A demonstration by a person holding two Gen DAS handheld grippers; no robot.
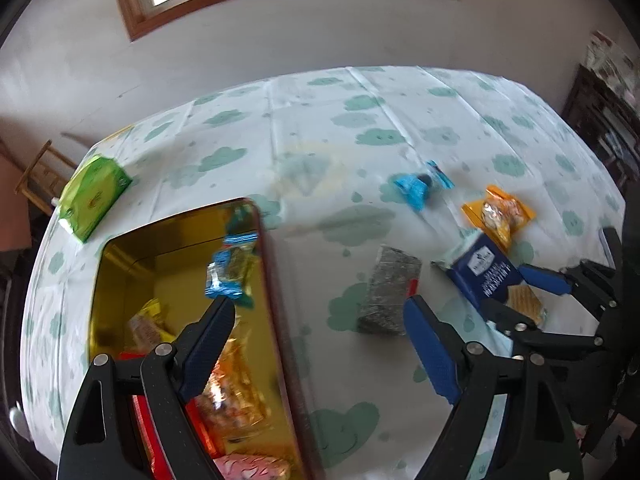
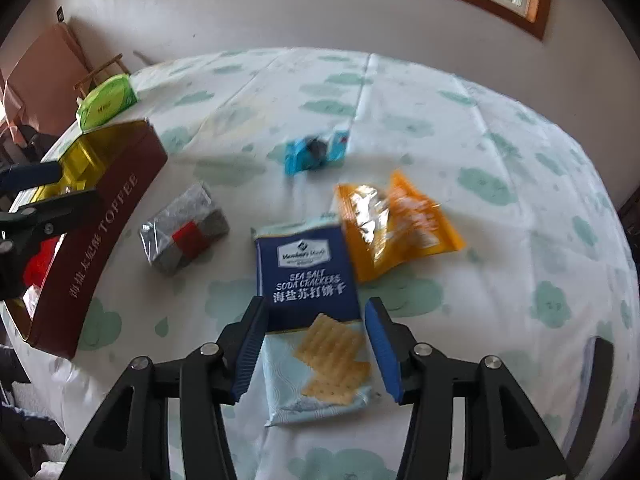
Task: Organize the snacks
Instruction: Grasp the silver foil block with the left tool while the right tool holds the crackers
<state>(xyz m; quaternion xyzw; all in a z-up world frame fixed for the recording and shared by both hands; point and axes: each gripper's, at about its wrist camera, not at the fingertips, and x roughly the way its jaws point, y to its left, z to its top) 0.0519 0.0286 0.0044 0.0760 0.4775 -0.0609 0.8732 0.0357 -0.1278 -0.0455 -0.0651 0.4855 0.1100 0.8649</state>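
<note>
A red toffee tin (image 1: 276, 320) with a gold inside holds several snack packs; it also shows in the right wrist view (image 2: 100, 240). A blue pack (image 1: 230, 270) is in the air over the tin, just beyond my open left gripper (image 1: 316, 308). My open right gripper (image 2: 316, 312) straddles the blue soda cracker pack (image 2: 312, 304) on the table, jaws on either side, not closed. The right gripper also shows in the left wrist view (image 1: 516, 284). A grey pack (image 2: 184, 232), an orange pack (image 2: 396, 228) and a small blue pack (image 2: 316, 152) lie on the cloth.
A green pack (image 1: 94, 196) lies at the table's far left corner. The cloud-print tablecloth (image 2: 480, 140) covers the table, with a wall and window behind. A wooden chair (image 1: 40, 172) stands beyond the left edge.
</note>
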